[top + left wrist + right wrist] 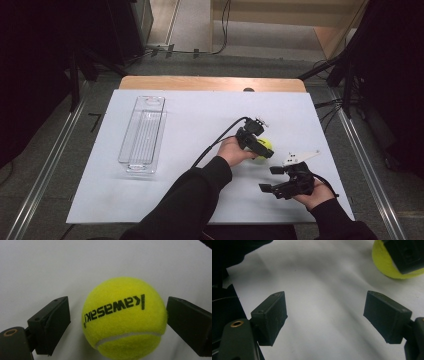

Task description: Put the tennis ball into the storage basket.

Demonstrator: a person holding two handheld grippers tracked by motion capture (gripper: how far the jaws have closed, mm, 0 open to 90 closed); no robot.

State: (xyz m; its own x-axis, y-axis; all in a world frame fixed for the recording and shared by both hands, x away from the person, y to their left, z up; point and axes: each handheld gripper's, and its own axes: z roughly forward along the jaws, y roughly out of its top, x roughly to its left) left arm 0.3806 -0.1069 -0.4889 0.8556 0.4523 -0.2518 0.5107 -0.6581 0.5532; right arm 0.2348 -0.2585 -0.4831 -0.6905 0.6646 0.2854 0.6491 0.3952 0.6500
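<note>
Your left claw (117, 320) already has the tennis ball (125, 317) sitting squarely between its jaws — that is the relation the coming move turns on. In the left gripper view the ball lies straight ahead of the claw and centred in the gap, resting on the white desk (50, 265), with its printed lettering running across from one jaw toward the other. A ball has no long axis to line up with, so what counts is only that the widest part of it is level with the pads, and it looks about so. The jaws are spread a little wider than the ball: on one side there is a plain strip of desk between pad and felt, on the other the pad stands right at the ball's edge, and I cannot tell whether it brushes the fuzz. Nothing is pinched yet; the ball is bracketed, not held. From above, your left claw (257, 145) is over the ball (265, 147) near the middle of the desk, and this hand is by far the nearer one. Your right claw (272, 180) waits just beside it, toward you, jaws spread wide with only bare desk between them — in the right gripper view the ball (387, 267) shows at the far upper corner, off to the side of that claw (324, 315). The clear tray (142, 132) lies well apart on the far side of your left claw.
</note>
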